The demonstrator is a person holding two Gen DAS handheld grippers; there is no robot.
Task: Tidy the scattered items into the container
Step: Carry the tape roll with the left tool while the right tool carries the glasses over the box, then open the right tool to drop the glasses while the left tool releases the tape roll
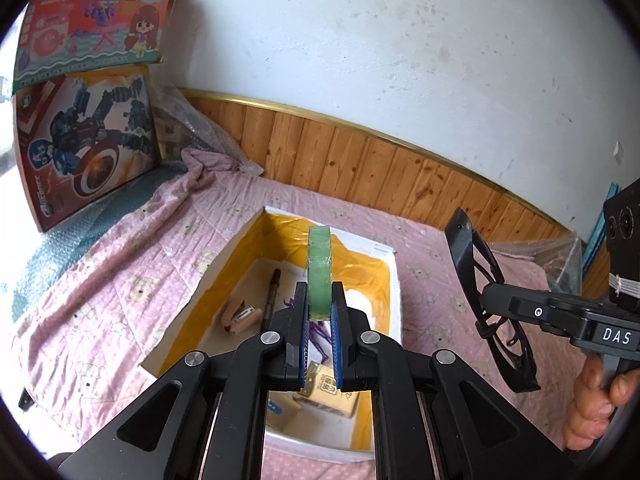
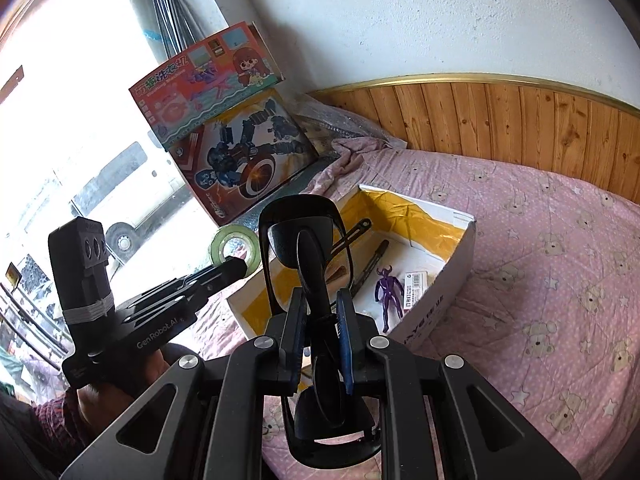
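— What have you got in each hand?

— My left gripper [image 1: 320,312] is clenched on one roll of green tape [image 1: 319,272], standing on edge between the pads, up over the box [image 1: 394,280]. My right gripper [image 2: 322,312] is clamped on one pair of black glasses [image 2: 308,240], folded, with one lens sticking up past the fingertips and the rest hanging below the jaws.

— Where is the box?

— One open white box with yellow lining, sitting on the bed [image 2: 560,240], on the pink sheet, toward the wood-panelled wall side. From the right wrist the glasses are held above its near left corner, and the tape is beside them, left of the box.

— What's already inside?

— I count one black pen [image 1: 272,292] lying along the floor of the box, one tan stapler [image 1: 240,316] just left of it, one purple figure [image 2: 387,292] near the middle, and one small labelled pack [image 2: 416,282] beside the figure, toward the right wall. A blue-and-white carton [image 1: 282,410] shows at the near end, though my jaws hide part of it.

— Anything else around?

— Two toy boxes lean at the bed's far left corner by the window, the red one [image 1: 92,20] on top of the robot one [image 1: 86,140].
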